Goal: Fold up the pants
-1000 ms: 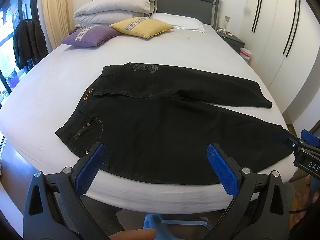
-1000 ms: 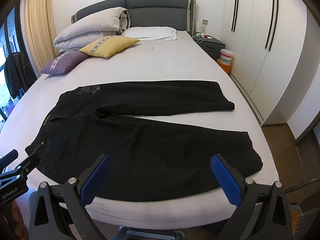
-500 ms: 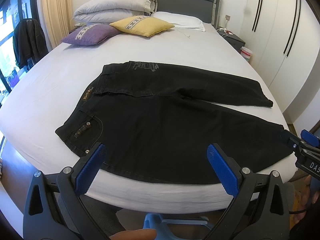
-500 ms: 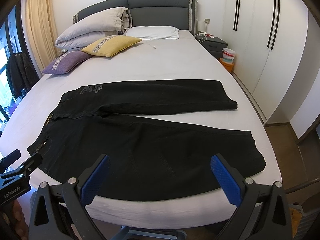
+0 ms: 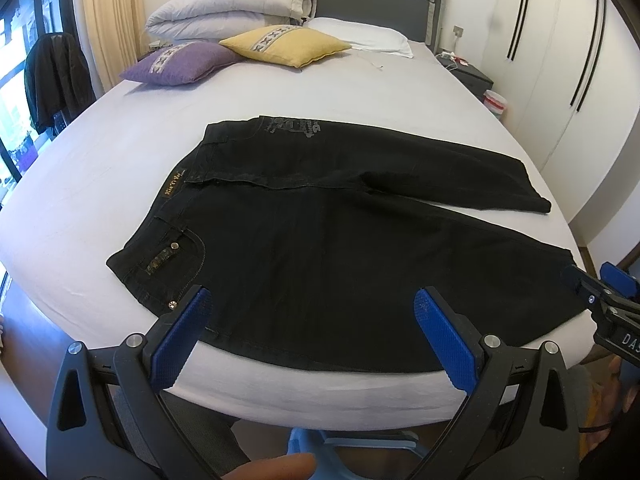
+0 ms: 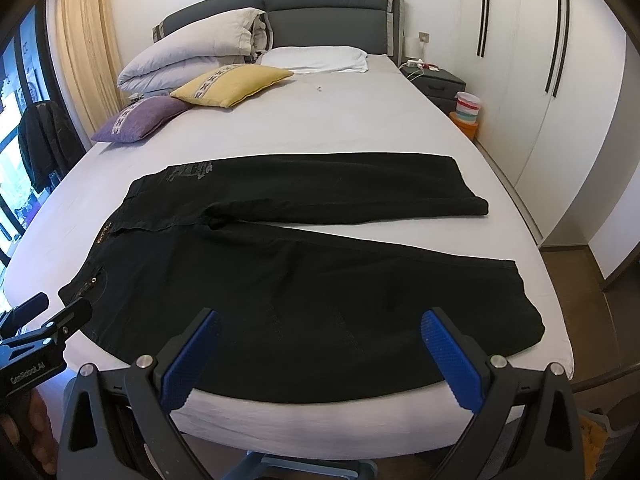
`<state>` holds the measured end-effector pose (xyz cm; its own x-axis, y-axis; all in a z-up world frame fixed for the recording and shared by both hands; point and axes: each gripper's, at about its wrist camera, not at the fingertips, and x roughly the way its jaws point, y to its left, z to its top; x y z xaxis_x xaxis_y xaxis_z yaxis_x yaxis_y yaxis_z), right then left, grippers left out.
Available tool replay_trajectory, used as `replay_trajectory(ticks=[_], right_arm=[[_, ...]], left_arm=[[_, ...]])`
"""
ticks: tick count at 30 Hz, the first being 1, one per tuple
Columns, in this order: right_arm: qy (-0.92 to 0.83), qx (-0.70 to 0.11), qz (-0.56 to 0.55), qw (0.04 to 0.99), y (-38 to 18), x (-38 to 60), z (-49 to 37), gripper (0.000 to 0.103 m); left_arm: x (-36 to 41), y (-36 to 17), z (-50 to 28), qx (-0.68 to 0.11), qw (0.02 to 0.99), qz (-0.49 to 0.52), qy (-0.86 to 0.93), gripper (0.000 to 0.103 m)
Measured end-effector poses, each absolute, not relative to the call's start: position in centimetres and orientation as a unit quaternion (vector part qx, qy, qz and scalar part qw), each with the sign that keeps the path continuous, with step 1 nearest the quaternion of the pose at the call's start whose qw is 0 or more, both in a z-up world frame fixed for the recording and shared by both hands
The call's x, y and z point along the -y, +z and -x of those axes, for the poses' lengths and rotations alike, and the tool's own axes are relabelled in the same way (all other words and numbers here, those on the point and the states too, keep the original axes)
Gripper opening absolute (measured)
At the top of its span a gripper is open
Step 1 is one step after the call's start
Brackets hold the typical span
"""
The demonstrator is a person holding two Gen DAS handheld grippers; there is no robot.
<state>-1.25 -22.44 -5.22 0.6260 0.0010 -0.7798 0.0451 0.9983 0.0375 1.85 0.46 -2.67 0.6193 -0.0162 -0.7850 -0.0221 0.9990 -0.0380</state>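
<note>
Black pants (image 5: 320, 232) (image 6: 280, 264) lie spread flat across the foot of the bed (image 5: 120, 152), waistband to the left, both legs running right and splayed apart. My left gripper (image 5: 312, 300) hangs open above the near edge of the bed, by the hip pocket side, with nothing between its blue pads. My right gripper (image 6: 320, 320) is open too, over the near leg's lower part. Each gripper shows at the edge of the other's view: the right one (image 5: 608, 300), the left one (image 6: 40, 320).
A purple cushion (image 5: 180, 64), a yellow cushion (image 5: 284, 42), a folded duvet (image 5: 232, 12) and a white pillow (image 5: 360, 36) sit at the headboard end. A nightstand (image 6: 436, 80) and white wardrobe doors (image 6: 540, 80) stand right. A dark jacket (image 5: 56, 76) hangs left.
Both grippers have drifted slightly forward and upward toward the bed; the pants have not moved and both stay open.
</note>
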Motion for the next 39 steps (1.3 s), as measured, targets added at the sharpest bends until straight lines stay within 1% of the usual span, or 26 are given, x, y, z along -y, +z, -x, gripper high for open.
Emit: replay_trajectory(ticks=[4, 6, 8, 10, 14, 16, 18, 20, 21, 22, 24, 29, 33, 34, 35, 39], right_arm=[[0.025, -0.434, -0.029, 0.900, -5.3, 22.8, 0.3, 0.103], [0.059, -0.432, -0.035, 0.899, -5.2, 23.3, -0.5, 0.103], [0.108, -0.425, -0.041, 0.898, -4.8, 24.0, -2.0, 0.103], [0.157, -0.409, -0.036, 0.898, -4.1, 24.9, -3.9, 0.103], [0.222, -0.385, -0.006, 0.896, -3.1, 26.1, -8.7, 0.103], [0.245, -0.381, 0.011, 0.891, -3.0, 26.6, -11.3, 0.103], [0.263, -0.379, 0.027, 0.887, -3.0, 26.9, -13.8, 0.102], [0.282, -0.378, 0.041, 0.881, -3.4, 27.2, -16.6, 0.099], [0.287, -0.381, 0.047, 0.878, -3.8, 27.3, -17.9, 0.096], [0.293, -0.385, 0.052, 0.874, -4.2, 27.3, -19.4, 0.092], [0.311, -0.392, 0.059, 0.864, -5.1, 27.5, -21.9, 0.088], [0.362, -0.408, 0.086, 0.834, -8.4, 27.1, -26.9, 0.088], [0.388, -0.413, 0.095, 0.818, -10.2, 27.0, -29.2, 0.088], [0.397, -0.415, 0.095, 0.813, -10.8, 27.0, -29.9, 0.088], [0.401, -0.417, 0.096, 0.810, -11.3, 27.0, -30.4, 0.088], [0.411, -0.427, 0.098, 0.800, -12.7, 26.8, -32.3, 0.088]], left_arm=[[-0.2, -2.9, -1.8, -0.422, 0.906, 0.009, -0.020, 0.103], [0.1, -3.2, -2.1, -0.414, 0.909, -0.026, -0.045, 0.103], [-0.2, -3.5, -3.0, -0.423, 0.902, -0.043, -0.070, 0.103], [-1.1, -3.5, -4.9, -0.431, 0.894, -0.037, -0.119, 0.103], [-3.2, -3.6, -10.8, -0.432, 0.891, -0.086, -0.114, 0.103], [-4.3, -3.8, -14.8, -0.426, 0.890, -0.125, -0.105, 0.103], [-5.9, -4.1, -19.3, -0.441, 0.882, -0.133, -0.101, 0.103], [-7.9, -4.3, -24.1, -0.440, 0.882, -0.125, -0.114, 0.103], [-8.6, -4.5, -26.6, -0.440, 0.881, -0.132, -0.112, 0.103], [-9.2, -5.0, -29.2, -0.445, 0.877, -0.143, -0.110, 0.103], [-10.1, -6.2, -34.4, -0.468, 0.859, -0.160, -0.130, 0.103], [-10.5, -9.9, -43.4, -0.507, 0.811, -0.237, -0.173, 0.103], [-11.2, -12.5, -46.6, -0.544, 0.782, -0.209, -0.220, 0.102], [-11.4, -13.3, -47.5, -0.557, 0.772, -0.205, -0.228, 0.100], [-11.6, -14.0, -48.3, -0.567, 0.764, -0.203, -0.231, 0.095], [-12.6, -17.0, -50.5, -0.603, 0.736, -0.185, -0.245, 0.079]])
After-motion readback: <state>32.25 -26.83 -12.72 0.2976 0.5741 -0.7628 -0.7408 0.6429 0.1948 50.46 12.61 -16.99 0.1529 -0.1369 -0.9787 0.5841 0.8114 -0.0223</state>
